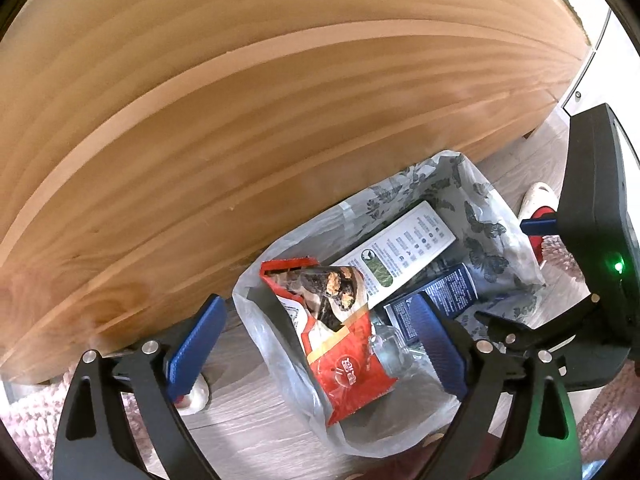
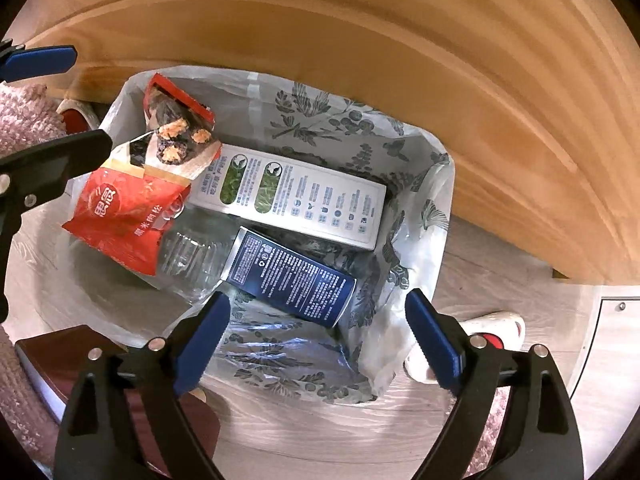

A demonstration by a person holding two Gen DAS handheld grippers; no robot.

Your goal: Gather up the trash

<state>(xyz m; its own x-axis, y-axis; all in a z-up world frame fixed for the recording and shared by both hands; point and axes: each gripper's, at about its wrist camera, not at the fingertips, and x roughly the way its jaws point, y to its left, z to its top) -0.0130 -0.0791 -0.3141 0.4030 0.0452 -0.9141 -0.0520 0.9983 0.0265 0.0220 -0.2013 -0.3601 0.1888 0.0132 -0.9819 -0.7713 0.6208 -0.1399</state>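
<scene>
Red snack bag [image 2: 128,216], white carton [image 2: 296,196], navy box [image 2: 288,276] and clear bottle [image 2: 192,256] heaped in floral-lined bin [image 2: 400,280], mid-frame. Directly below right gripper [image 2: 320,344], spread wide, empty. Left gripper [image 1: 320,344] likewise agape over snack bag, pinching nothing.

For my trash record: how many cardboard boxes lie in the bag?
2. The white box lies toward the bag's far side; the dark blue box lies just in front of it, beside a clear bottle. Others may be hidden underneath.
</scene>
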